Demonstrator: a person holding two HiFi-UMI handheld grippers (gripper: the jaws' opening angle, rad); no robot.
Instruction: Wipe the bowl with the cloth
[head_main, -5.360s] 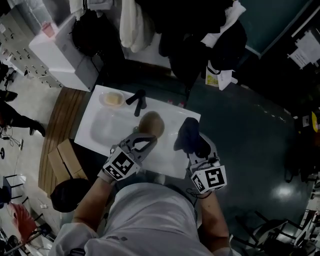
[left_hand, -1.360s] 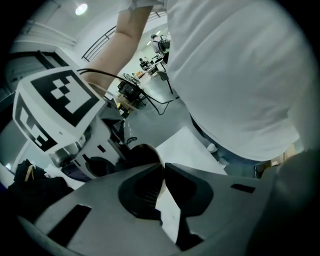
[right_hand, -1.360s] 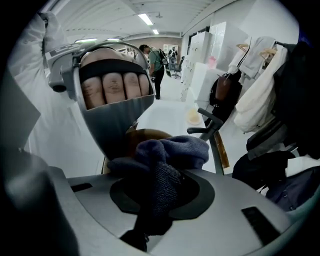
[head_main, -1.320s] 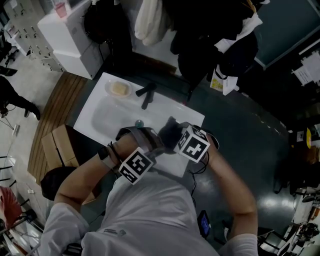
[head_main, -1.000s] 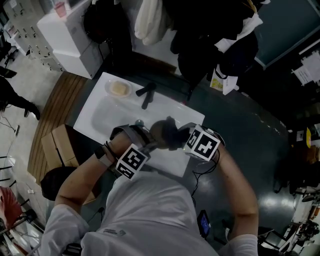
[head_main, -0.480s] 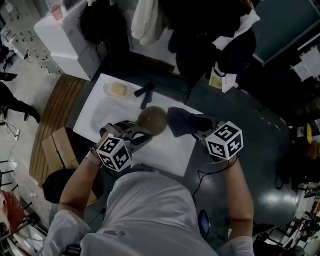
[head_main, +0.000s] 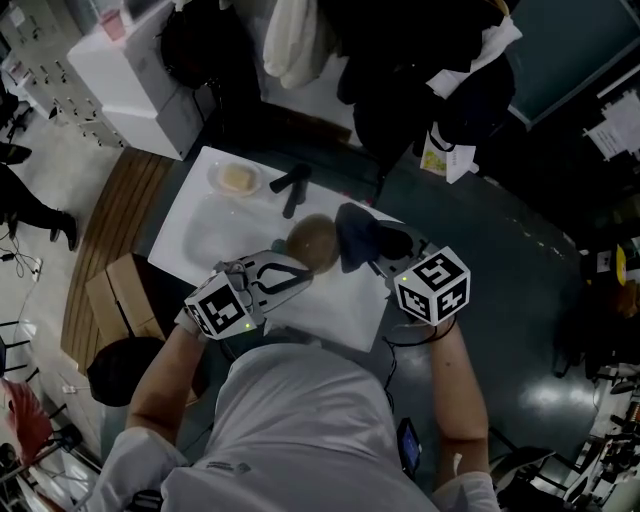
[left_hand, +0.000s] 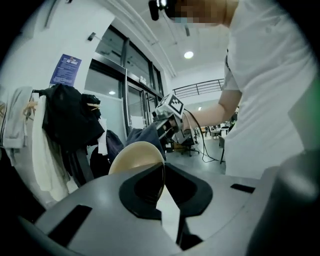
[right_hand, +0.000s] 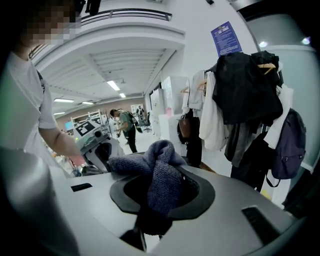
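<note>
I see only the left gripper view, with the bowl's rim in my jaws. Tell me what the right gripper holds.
Observer: The right gripper is shut on a dark blue cloth, bunched between its jaws.
Operator: Now give me what lies below the bowl.
Observer: From the head view, the bowl is held over a white counter.

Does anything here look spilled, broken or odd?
Nothing stands out. The left hand-held gripper pinches the bowl by its rim, tipped on edge; the right hand-held gripper holds the bunched cloth next to it.
</note>
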